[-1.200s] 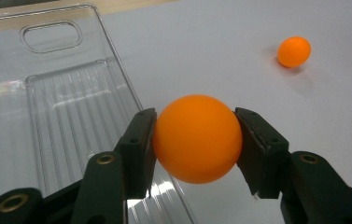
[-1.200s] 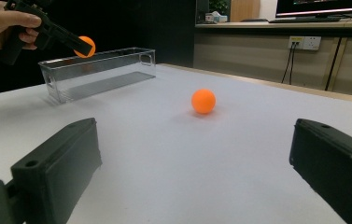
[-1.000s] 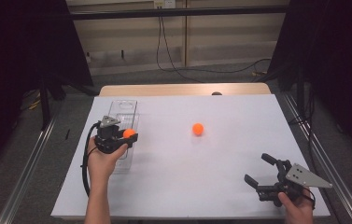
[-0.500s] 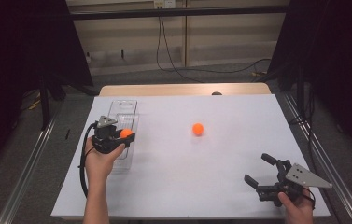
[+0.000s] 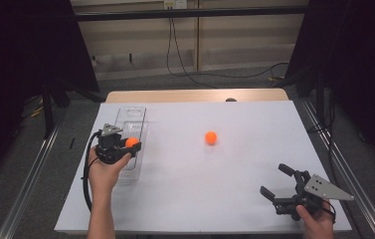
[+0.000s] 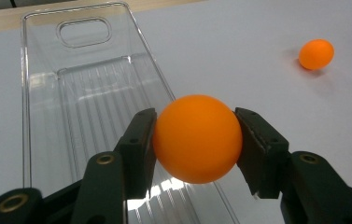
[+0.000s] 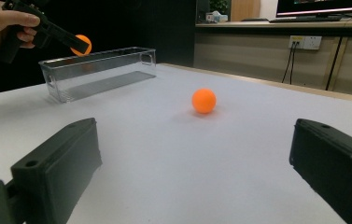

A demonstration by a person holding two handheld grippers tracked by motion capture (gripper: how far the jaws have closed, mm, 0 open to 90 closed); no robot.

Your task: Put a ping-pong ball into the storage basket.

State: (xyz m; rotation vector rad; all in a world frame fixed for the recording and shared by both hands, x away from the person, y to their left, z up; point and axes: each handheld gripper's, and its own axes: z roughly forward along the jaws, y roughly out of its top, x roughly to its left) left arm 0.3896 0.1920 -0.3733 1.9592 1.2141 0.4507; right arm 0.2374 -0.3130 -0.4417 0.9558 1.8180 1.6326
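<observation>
Even overhead light is falling on the white worktop, which is reading bright against dark, underexposed curtains at both sides of the high view. The loose orange ball is casting only a faint, soft shadow. Glare is glinting off the clear tray. The nearest jaws are blurring slightly at the lower edges.

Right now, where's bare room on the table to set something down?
Most of the white table is bare: the stretch between the loose ball and the right gripper, and the far right corner. The left is crowded: clear bin, left gripper holding a ball above it.
</observation>
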